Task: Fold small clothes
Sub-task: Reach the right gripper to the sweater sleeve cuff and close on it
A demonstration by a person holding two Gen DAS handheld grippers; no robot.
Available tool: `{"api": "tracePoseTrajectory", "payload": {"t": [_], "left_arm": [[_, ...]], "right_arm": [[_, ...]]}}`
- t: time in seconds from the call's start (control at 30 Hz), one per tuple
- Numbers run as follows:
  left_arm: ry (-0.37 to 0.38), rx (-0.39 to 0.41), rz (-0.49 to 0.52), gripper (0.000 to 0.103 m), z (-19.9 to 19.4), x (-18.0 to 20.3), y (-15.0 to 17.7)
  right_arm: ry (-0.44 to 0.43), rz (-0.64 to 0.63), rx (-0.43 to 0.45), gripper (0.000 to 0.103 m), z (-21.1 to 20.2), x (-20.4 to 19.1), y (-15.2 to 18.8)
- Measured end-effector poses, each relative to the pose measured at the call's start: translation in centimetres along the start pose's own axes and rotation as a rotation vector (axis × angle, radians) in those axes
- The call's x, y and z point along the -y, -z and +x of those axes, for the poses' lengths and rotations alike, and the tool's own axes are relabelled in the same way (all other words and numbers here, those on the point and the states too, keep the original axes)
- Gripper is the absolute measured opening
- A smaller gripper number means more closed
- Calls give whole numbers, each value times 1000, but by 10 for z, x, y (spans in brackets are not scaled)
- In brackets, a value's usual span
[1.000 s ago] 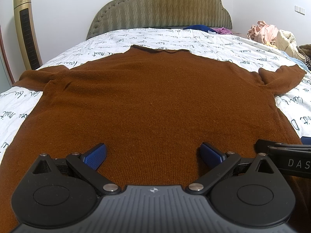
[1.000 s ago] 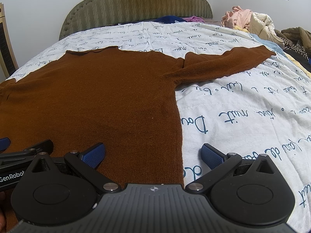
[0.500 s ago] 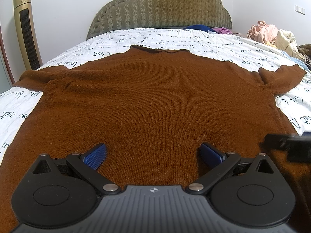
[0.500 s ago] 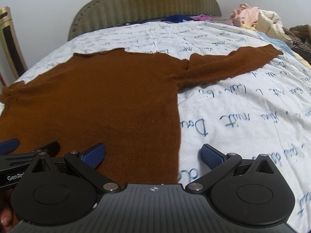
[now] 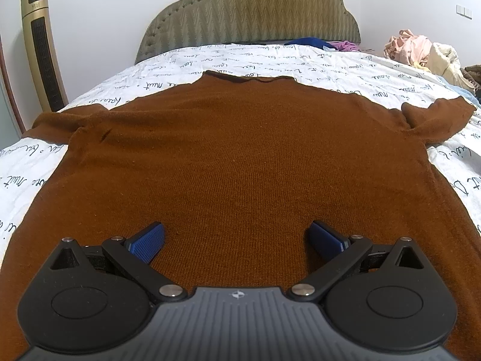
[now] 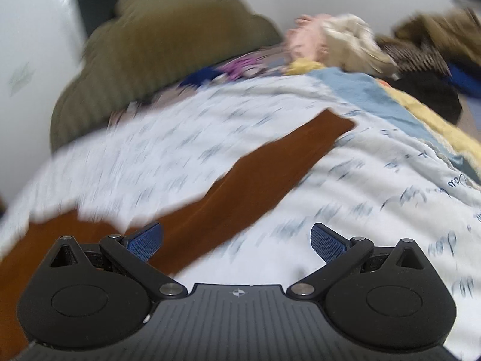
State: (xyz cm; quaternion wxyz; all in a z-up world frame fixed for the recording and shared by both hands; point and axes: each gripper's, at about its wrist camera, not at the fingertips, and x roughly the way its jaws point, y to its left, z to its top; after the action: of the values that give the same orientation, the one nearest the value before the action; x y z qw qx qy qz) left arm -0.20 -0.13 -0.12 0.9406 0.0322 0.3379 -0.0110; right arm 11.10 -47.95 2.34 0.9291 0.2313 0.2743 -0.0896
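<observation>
Right tongs [image 6: 237, 239] swung toward sleeve [image 6: 270, 174], blurred

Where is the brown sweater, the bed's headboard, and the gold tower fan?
brown sweater [image 5: 240, 156], left wrist view, middle of its body.
headboard [image 5: 249, 12], left wrist view, its padded front.
gold tower fan [image 5: 43, 51], left wrist view, its dark grille.

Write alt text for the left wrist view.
A brown knit top lies flat on a white bedspread with script lettering. The left gripper sits over its hem, jaws open. A padded headboard stands behind.
</observation>
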Motion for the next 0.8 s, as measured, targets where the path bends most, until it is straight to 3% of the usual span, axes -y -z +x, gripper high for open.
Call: {"api": "tracePoseTrajectory", "payload": {"t": [0.13, 0.33, 0.53, 0.8], "left_arm": [[-2, 1, 0, 103, 1, 0, 0], [-1, 2, -3, 103, 1, -1, 0], [-16, -6, 4, 103, -1, 5, -8], [117, -35, 65, 103, 20, 60, -48]], "right_arm": [[-19, 197, 27, 103, 35, 53, -31], [-72, 409, 50, 103, 75, 100, -45], [-169, 516, 85, 102, 98, 113, -54], [-230, 597, 117, 83, 121, 127, -57]]}}
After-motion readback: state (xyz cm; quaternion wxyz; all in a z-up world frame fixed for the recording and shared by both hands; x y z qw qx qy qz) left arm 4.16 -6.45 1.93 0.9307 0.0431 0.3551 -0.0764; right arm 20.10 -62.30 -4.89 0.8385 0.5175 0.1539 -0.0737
